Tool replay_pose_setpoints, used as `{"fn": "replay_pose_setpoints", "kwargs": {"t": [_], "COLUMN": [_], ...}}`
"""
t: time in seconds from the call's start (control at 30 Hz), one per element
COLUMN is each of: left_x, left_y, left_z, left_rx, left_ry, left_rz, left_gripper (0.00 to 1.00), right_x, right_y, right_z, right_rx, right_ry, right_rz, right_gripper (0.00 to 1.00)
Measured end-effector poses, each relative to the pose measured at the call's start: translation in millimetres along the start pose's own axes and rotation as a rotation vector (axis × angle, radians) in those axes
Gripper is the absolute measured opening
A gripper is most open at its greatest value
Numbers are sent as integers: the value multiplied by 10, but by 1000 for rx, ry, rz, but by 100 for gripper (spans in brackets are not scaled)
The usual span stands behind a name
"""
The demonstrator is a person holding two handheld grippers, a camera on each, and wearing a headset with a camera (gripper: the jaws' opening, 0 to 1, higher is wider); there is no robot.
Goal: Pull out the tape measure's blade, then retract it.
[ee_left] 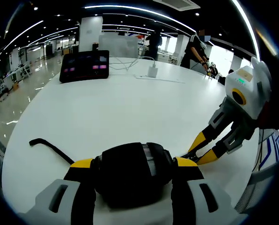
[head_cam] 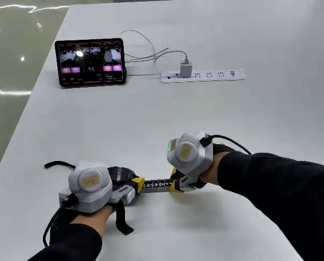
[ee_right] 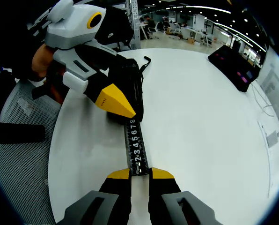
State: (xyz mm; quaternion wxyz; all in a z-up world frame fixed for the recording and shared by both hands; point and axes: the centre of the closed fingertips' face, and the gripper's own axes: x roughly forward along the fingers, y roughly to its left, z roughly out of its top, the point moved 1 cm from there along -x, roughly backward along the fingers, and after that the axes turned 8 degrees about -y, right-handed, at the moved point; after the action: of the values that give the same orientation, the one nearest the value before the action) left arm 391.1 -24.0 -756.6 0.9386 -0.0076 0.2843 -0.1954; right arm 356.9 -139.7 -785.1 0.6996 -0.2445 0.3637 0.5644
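far back: tablet (head_cam: 90, 61), power strip (head_cam: 203, 75); left tool (ee_left: 134, 162) clamps tape measure (ee_left: 132, 180), right tool (ee_right: 139, 172) pinches blade (ee_right: 135, 145) end.

1. The rounded black tape measure case (head_cam: 121, 175) is seen on the white table (head_cam: 205, 119), near its front edge. It is clamped on both sides by the yellow-tipped jaws of the left gripper (ee_left: 134, 162).
2. A dark blade (ee_right: 135, 145) printed with white numerals is drawn a short way out of the case, straight and flat, low over the table. Its free end is pinched between the closed jaws of the right gripper (ee_right: 140, 174).
3. A thin black strap (head_cam: 58, 163) is trailed from the case across the table, on the side away from the blade.
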Motion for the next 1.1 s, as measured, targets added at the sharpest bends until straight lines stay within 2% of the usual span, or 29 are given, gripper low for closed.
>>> {"fn": "replay_pose_setpoints", "kwargs": {"t": [0.13,0.4,1.1], "left_x": [-3,-9,-5], "left_y": [-1,3,6], "left_z": [2,5,7], "left_rx": [-1,-7,-13], "left_ry": [-1,-8,-4], "left_rz": [-1,-13,-13], "left_gripper": [60,60,60], "right_x": [11,41,125], "right_y": [6,14,9], "right_z": [17,43,150], "right_rx": [14,-7,42], "right_ry": [-14,-17,-61], "right_rz": [0,5,1], "right_gripper": [9,9,8]}}
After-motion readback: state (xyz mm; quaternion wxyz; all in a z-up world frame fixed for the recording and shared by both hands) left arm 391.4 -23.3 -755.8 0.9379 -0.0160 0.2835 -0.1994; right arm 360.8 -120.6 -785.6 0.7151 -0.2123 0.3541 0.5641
